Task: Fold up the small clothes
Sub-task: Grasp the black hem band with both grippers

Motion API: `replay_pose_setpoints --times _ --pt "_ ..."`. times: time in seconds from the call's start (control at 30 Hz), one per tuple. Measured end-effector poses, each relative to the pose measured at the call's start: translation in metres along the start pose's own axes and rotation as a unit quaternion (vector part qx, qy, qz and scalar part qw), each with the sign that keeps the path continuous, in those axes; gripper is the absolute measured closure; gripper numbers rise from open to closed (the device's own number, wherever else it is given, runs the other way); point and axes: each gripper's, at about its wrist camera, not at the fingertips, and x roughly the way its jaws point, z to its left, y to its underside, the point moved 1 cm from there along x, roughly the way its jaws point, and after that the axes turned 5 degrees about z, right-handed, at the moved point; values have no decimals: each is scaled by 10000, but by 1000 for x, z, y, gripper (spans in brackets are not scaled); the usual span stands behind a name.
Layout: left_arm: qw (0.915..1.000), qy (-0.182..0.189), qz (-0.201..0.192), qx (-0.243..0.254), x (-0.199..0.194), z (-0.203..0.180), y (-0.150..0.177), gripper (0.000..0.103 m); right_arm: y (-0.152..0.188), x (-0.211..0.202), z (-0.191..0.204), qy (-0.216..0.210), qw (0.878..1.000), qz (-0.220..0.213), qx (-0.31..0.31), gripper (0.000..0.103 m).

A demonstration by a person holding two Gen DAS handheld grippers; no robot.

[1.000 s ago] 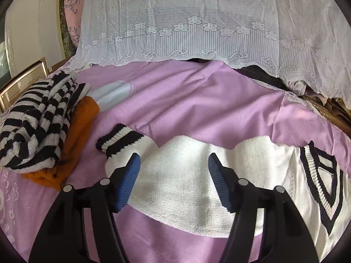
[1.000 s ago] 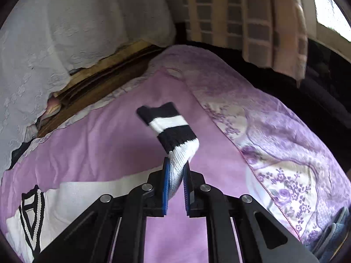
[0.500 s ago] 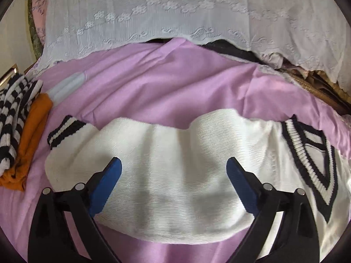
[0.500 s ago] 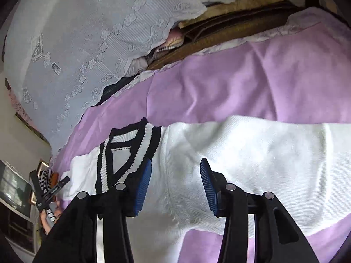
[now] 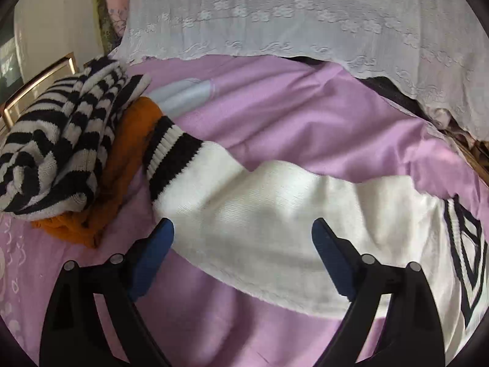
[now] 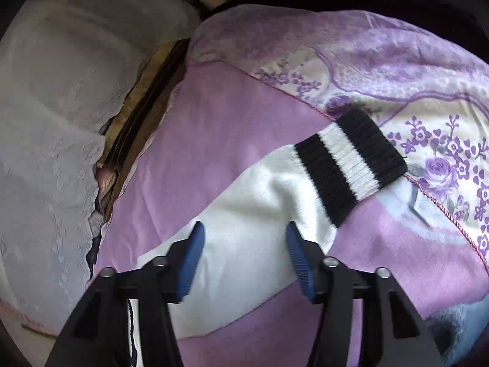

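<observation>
A white knit sweater (image 5: 290, 195) with black-and-white striped cuffs lies spread on the purple sheet (image 5: 290, 107). Its left cuff (image 5: 171, 156) rests against the orange garment, and its black-trimmed V collar (image 5: 467, 244) shows at the right edge. My left gripper (image 5: 243, 226) hovers over the left sleeve, jaws wide and closing slightly, the pads not pressing the knit. In the right wrist view the right sleeve (image 6: 253, 202) lies flat, its cuff (image 6: 351, 162) reaching the floral quilt. My right gripper (image 6: 244, 226) is above this sleeve with jaws opening, gripping nothing.
A folded black-and-white striped sweater (image 5: 55, 146) sits on an orange garment (image 5: 122, 165) at the left. White lace cloth (image 5: 305, 15) covers the back of the bed. A floral purple quilt (image 6: 397, 76) lies at the right, and a wooden frame (image 5: 36, 85) at the far left.
The right gripper has let go of the striped cuff, which now lies flat on the bed, and its jaws have spread. The left jaws have widened over the left sleeve.
</observation>
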Motion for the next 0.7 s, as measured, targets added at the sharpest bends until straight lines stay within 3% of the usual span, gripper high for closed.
replay_pose_setpoints --times 0.07,0.17,0.27,0.33,0.43,0.47,0.6,0.63,0.7 --pt "9972 443 -79 593 -34 -33 23 13 40 -7 63 -323 9914 79 -1269 31" --pt "9815 1189 -204 1489 -85 -84 73 8 128 -10 142 -1093 9492 762 -2850 30" --pt "9570 1920 -12 2172 -113 -126 123 5 215 -4 185 -1379 9050 1360 -3788 30" --pt "9455 2084 371 2475 -112 -145 156 5 255 6 188 -1374 8873 1789 -4024 30" --pt "9384 1747 779 2878 -99 -148 198 5 290 9 156 -936 8774 2257 -4129 30" --pt "9375 1571 820 2994 -95 -141 209 5 296 5 144 -826 8745 2221 -4233 30" --pt "9335 1620 791 3100 -111 -100 233 5 305 -37 98 -685 8560 2100 -4674 30" --pt "9349 1655 827 3027 -115 -85 236 5 305 -49 91 -708 8550 2099 -4689 30" --pt "9397 1790 855 2787 -124 -62 237 5 296 -73 72 -586 8661 1983 -4551 28"
